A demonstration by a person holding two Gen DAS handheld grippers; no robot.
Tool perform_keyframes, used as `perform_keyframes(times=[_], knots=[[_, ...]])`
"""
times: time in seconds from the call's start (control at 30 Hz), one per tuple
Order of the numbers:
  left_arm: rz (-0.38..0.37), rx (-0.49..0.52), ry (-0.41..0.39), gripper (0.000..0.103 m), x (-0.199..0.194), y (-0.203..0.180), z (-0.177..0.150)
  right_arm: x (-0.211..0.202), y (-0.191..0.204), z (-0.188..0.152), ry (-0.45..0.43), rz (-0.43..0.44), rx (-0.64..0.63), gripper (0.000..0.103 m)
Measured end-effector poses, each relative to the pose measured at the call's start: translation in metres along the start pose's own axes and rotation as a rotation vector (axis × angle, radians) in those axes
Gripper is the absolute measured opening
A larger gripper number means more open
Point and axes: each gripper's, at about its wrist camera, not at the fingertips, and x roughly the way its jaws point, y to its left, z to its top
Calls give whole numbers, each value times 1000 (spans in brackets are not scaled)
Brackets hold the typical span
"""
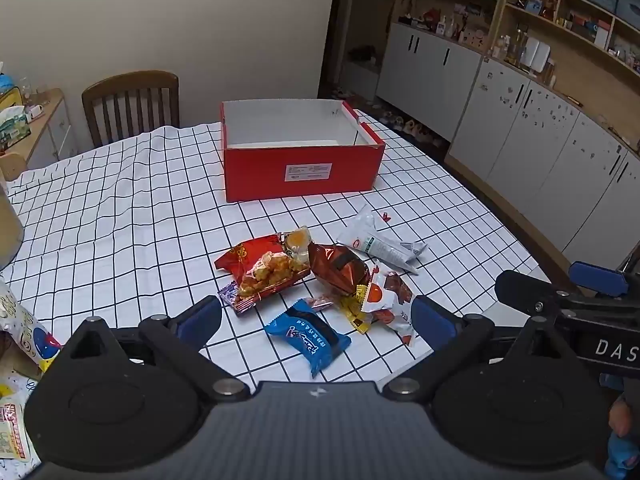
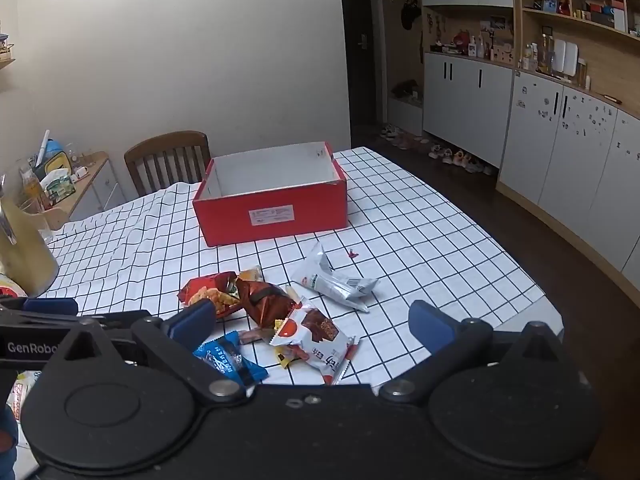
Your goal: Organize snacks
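While both the left gripper (image 1: 316,322) and right gripper (image 2: 312,326) are spread wide and empty, the light, crinkly blue packet (image 1: 308,336) between the left fingers is best pinched across its middle.

Glossy plastic snack wrappers (image 1: 308,280) are lying on a wrinkled checked cloth (image 1: 120,208); a matt red cardboard box (image 1: 300,168) is sitting beyond, a wooden chair (image 1: 132,104) standing far left.

A white tablecloth with a black grid (image 1: 120,216) covers the table, rumpled toward its far left. Behind it a wooden slat-backed chair (image 1: 132,106) stands against the pale wall. White cabinets with dark handles (image 2: 560,152) line the right side below wooden shelves crowded with small items (image 2: 576,8). Several shoes (image 2: 452,156) sit on the dark floor by the cabinets.
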Motion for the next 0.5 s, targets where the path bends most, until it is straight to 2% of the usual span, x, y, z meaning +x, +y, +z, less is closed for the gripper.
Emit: perform_keyframes(times=[0.13,0.17,0.33,0.5], knots=[[7,4,-7,102,2,2,-1,2,-15,-3,-2,27,8,103],[17,8,-3,102,1,-1,3,4,-8,-2,21,5,3,103],[36,2,14,102,5,-8,6,9,-11,7,39,19,9,103],[45,-8,9,102,5,-10,8,7,-15,3,-3,27,-20,103]])
